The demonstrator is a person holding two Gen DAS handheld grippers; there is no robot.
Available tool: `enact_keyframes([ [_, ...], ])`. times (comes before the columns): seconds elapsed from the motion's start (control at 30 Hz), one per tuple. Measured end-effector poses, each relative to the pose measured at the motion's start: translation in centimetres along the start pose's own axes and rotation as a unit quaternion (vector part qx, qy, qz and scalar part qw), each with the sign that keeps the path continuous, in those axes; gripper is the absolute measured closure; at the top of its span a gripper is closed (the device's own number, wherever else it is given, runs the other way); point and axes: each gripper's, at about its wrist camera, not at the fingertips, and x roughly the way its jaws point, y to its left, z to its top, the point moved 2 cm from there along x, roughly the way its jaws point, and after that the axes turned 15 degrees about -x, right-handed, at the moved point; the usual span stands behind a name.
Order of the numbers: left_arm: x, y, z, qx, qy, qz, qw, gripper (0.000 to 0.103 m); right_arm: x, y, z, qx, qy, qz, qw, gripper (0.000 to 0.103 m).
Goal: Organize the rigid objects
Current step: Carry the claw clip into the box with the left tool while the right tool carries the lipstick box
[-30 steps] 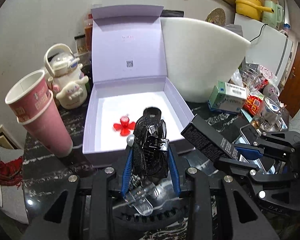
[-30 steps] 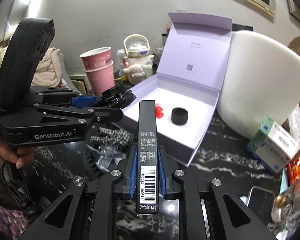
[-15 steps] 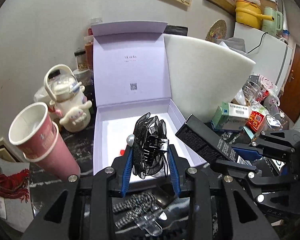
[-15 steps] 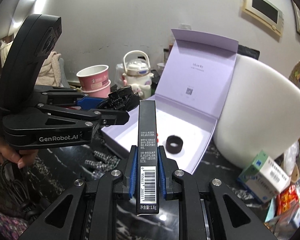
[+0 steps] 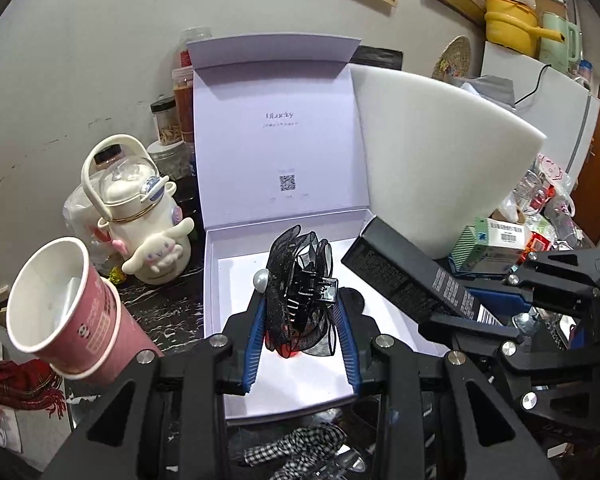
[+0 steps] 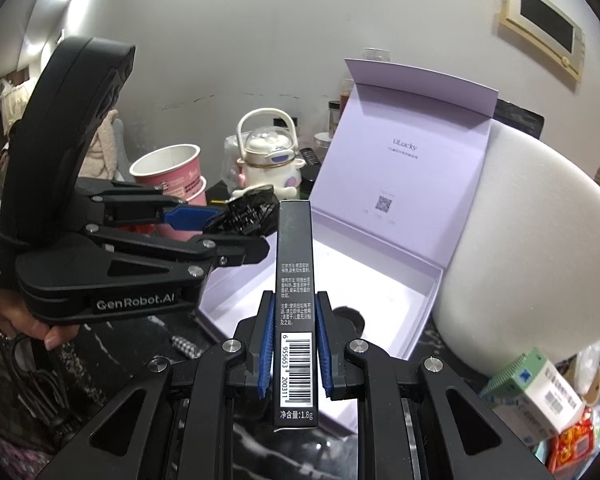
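Observation:
My left gripper [image 5: 300, 312] is shut on a black mesh hair clip [image 5: 300, 280] with a pearl, held above the open lilac box [image 5: 212, 280]. My right gripper [image 6: 295, 320] is shut on a long black carton [image 6: 295, 280] with a barcode, held upright in front of the same box [image 6: 420, 320]. The carton [image 5: 412, 280] and right gripper also show at the right of the left wrist view. A black ring [image 6: 350, 316] lies on the box's white floor, partly hidden. A bit of red [image 5: 288, 354] shows under the clip.
Stacked pink paper cups [image 5: 68, 312] and a white character kettle [image 5: 140, 224] stand left of the box. A big white foam block [image 5: 432, 160] leans at its right. A checked hair tie [image 5: 300, 444] lies on the dark marble. Small boxes and clutter [image 6: 540, 392] fill the right.
Both grippers have risen and moved forward over the box with their loads. The box now sits lower in both views, and the red flower and black ring are mostly hidden behind the grippers.

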Motion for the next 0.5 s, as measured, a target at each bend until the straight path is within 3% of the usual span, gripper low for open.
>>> enact_keyframes([
  [0.43, 4.5, 1.9, 1.2, -0.009, 0.020, 0.031, 0.9993, 0.070, 4.7, -2.6, 0.8, 0.001, 0.020, 0.004, 1.000, 0.084],
  [0.5, 5.4, 2.2, 1.4, -0.010, 0.025, 0.035, 0.9990, 0.070, 5.5, -3.0, 0.9, 0.012, 0.034, -0.022, 0.999, 0.084],
])
